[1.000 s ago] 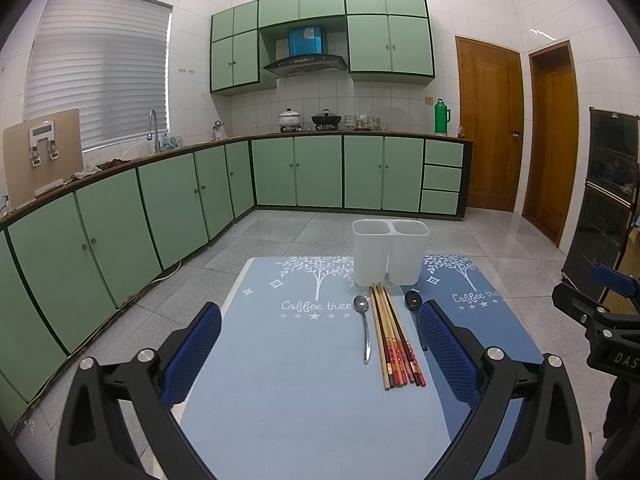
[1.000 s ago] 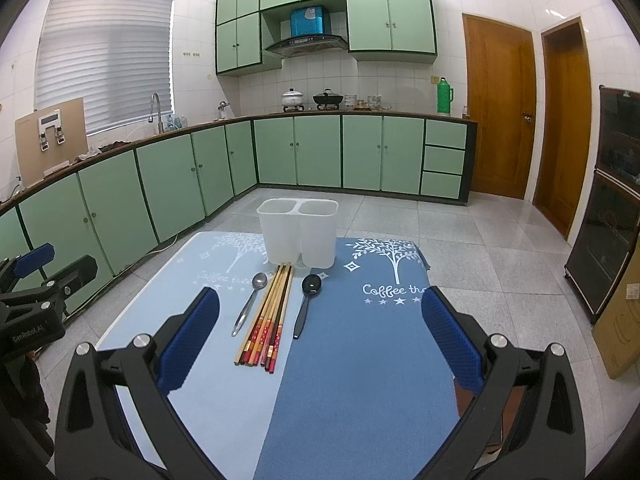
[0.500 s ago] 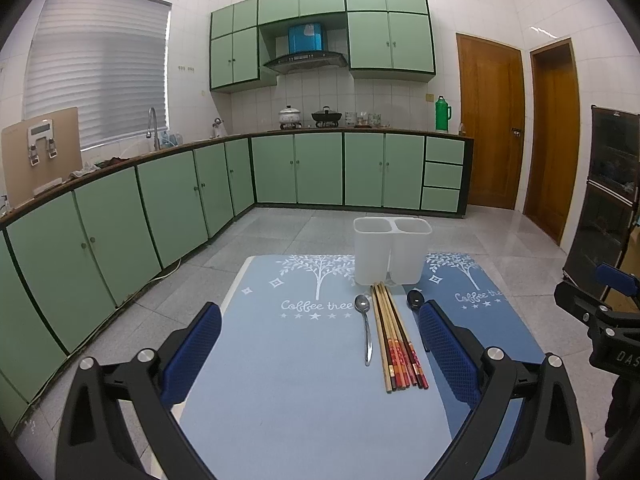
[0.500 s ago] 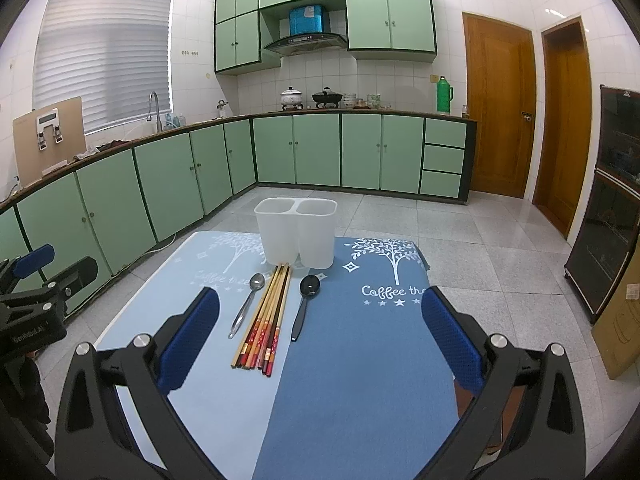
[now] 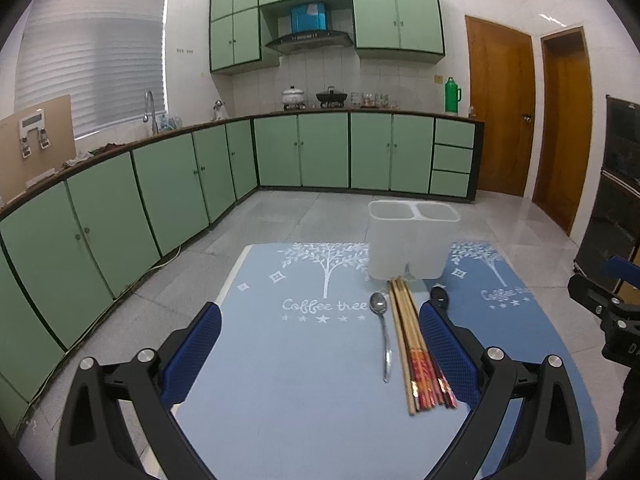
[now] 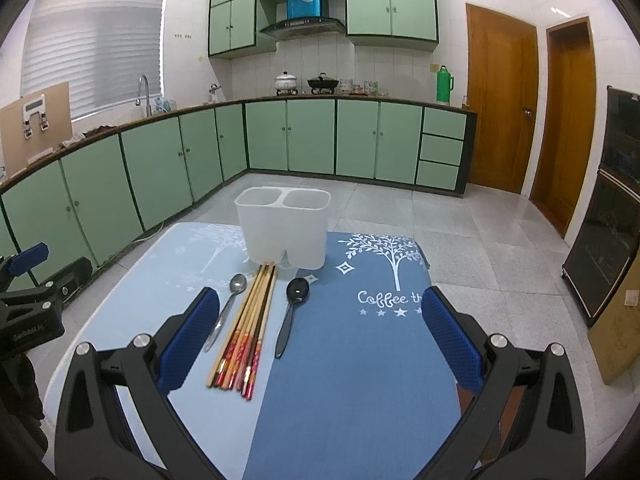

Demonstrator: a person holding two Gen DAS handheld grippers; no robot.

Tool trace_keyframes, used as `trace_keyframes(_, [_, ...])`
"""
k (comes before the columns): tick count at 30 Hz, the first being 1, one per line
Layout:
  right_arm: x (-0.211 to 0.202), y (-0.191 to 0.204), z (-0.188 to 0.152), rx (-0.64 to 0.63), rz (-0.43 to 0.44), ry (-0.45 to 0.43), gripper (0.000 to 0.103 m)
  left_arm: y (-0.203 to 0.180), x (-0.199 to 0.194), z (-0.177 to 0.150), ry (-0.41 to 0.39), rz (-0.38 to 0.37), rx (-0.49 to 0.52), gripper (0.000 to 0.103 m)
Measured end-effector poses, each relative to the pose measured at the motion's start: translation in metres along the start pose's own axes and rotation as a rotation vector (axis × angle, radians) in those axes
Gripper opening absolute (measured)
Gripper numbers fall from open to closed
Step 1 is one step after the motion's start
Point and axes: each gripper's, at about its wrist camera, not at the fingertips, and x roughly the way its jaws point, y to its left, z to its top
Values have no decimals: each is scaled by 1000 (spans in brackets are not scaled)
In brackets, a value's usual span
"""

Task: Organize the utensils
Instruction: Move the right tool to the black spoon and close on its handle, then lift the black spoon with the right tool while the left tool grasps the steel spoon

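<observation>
While nothing has been lifted yet, I read the layout off both wrist cameras: the bundle of chopsticks (image 6: 245, 332) lies ahead of my right gripper (image 6: 320, 340) and toward its left finger, with the long axis running almost straight away from me toward the white 2-compartment utensil holder (image 6: 284, 226), the plain tips nearly touching its base and the red patterned ends nearest me. A metal spoon (image 6: 226, 310) lies just left of the bundle and a black spoon (image 6: 292, 314) just right of it, both handles pointing back toward me, both bowls toward the holder. From my left gripper (image 5: 320, 344) the same bundle sits by the right finger, the black spoon partly hidden behind that finger. I judge the right gripper better placed for the black spoon, which falls between its fingers, and the left for the metal spoon. Since every utensil runs parallel to my fingers, I would close across the shaft, not along it. Both grippers stand wide apart and carry nothing, touching nothing. Both holder compartments look empty, so all sorting remains. Everything rests on the blue tree-print mat (image 6: 360, 380).
</observation>
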Motion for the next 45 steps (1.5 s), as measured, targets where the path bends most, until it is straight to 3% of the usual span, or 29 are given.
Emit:
trace_keyframes(11, [121, 9, 1, 7, -33, 139, 97, 5, 111, -2, 128, 4, 1, 97])
trace_keyframes(17, [179, 17, -8, 11, -41, 225, 95, 12, 150, -10, 173, 11, -15, 97])
trace_keyframes(24, [228, 22, -22, 21, -49, 329, 81, 14, 180, -18, 205, -14, -22, 97])
trace_keyframes(35, [254, 31, -26, 34, -47, 389, 66, 13, 203, -19, 240, -12, -14, 97])
trace_keyframes(37, [256, 31, -23, 41, -37, 389, 60, 12, 206, -19, 245, -13, -7, 97])
trace_keyframes(42, [259, 38, -18, 36, 4, 391, 34, 4, 213, -19, 257, -31, 1, 97])
trace_keyframes(45, [260, 40, -17, 30, 14, 395, 34, -4, 214, -20, 267, -50, 15, 97])
